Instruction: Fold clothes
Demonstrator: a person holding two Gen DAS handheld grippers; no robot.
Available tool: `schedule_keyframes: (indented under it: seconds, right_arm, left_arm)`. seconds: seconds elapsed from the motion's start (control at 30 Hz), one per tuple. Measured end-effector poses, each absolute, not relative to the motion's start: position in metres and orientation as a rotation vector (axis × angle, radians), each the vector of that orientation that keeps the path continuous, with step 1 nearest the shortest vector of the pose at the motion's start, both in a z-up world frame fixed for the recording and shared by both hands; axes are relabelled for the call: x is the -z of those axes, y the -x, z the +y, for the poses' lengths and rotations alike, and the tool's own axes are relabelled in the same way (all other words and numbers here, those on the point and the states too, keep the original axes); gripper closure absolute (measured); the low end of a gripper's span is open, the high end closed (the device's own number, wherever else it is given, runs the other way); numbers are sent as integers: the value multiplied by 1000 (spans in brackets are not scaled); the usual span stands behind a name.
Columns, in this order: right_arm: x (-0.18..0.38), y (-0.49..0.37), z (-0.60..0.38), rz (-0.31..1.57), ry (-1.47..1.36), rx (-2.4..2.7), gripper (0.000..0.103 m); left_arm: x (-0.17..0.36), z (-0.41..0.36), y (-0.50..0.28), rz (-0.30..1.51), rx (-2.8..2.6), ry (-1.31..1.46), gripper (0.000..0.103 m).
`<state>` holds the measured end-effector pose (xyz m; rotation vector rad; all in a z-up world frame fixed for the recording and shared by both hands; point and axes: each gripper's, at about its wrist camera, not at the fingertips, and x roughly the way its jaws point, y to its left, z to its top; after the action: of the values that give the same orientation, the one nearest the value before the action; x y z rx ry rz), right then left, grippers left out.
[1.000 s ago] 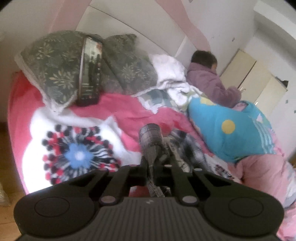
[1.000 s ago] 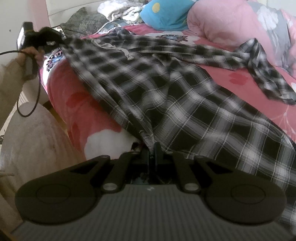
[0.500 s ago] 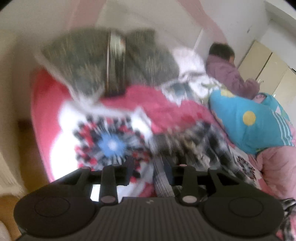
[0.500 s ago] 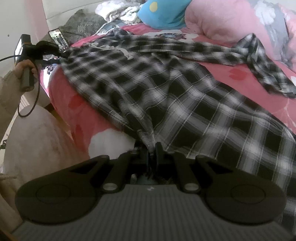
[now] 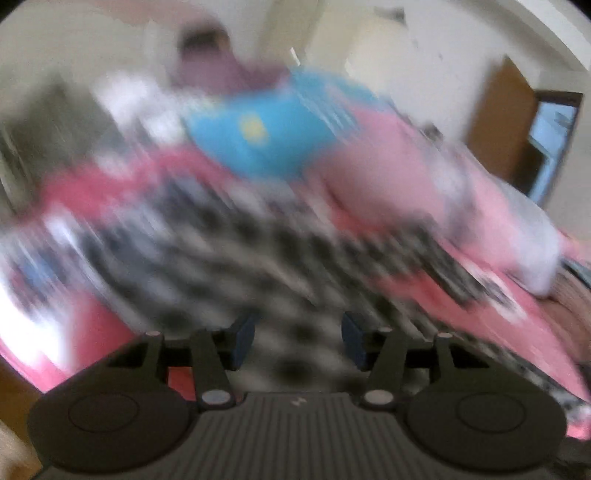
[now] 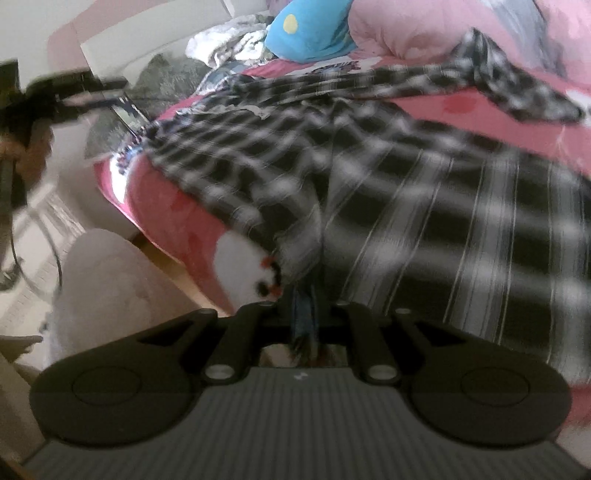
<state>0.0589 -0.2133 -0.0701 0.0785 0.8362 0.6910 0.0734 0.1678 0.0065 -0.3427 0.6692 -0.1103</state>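
Both tongs are working at the near edge of the bed (image 6: pixel 155 206). Left gripper (image 5: pixel 298 336) is standing partly open, its jaws having just been opening, and nothing is sitting pinched between its blue pads (image 5: pixel 242 338); the black-and-white plaid shirt (image 6: pixel 424 206) is lying below and beyond them, spread over the pink bedspread. Right gripper (image 6: pixel 304 314) is nearly closed and is pinching the shirt's hem where the cloth is hanging over the bed's near edge. From there the shirt is stretching away across the bed, one sleeve trailing toward the far right side beside the pink quilt (image 6: pixel 424 29). A blue cushion (image 6: pixel 306 33) is sitting by the far edge.

Heavy motion blur is smearing the left wrist view, so the shirt's folds and collar are hard to make out there. A person (image 5: pixel 210 62) at the far side is showing only as a blurred shape. In the right wrist view the other hand (image 6: pixel 26 147) is blurred at the left border.
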Motion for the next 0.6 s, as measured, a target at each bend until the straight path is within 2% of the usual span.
schedule_keyframes:
  seconds: [0.1,0.2,0.3,0.37,0.6]
  right_arm:
    - [74,-48,-222,835,-144,-680,94]
    - [63,-33,-225,767,-78,-645,93]
    - [48,-26,-222,666,9,-648,83]
    - [43,-26,-214,613,64,-663,81]
    - [45,-40,-154,533,284,-788,80]
  left_arm:
    - [37,151,-74,786,147,483,51]
    - [65,154,-78,828,110,621,51]
    - [76,164,-80,822,42,673,51]
    - [81,172,-78,810,9,715,51]
    - [93,190,-78,758,-71,831,64]
